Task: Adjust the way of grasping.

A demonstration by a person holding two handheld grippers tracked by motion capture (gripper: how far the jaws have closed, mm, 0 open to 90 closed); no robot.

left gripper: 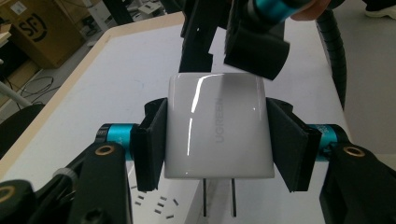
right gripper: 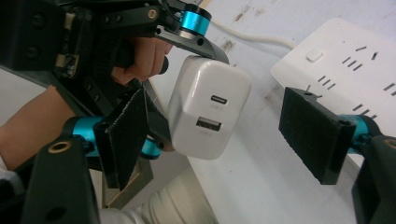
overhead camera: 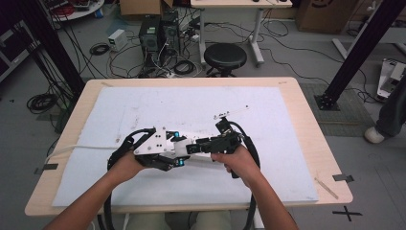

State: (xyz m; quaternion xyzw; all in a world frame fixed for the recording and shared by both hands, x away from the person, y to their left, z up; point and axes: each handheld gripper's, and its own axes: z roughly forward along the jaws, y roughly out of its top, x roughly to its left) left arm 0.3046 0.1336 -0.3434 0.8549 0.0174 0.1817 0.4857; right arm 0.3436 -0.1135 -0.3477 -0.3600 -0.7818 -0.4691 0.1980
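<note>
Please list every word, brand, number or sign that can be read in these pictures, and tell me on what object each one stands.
"UGREEN": grey letters running along the side of the white charger, held between the left tool's pads.
"SF": black mark, partly visible, on the cardboard box on the floor.
Markings on the power strip are slots, not text.
Nothing else is legible.

Each black tool (left gripper: pixel 219 140) has teal collars, brass screws, ribbed pads (right gripper: pixel 312 133).

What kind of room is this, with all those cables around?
Most likely a lab or workshop. Behind the table stand computer towers amid loose cables on the floor, with a black stool and cardboard boxes. At the table, a person's left gripper holds a white charger.
</note>
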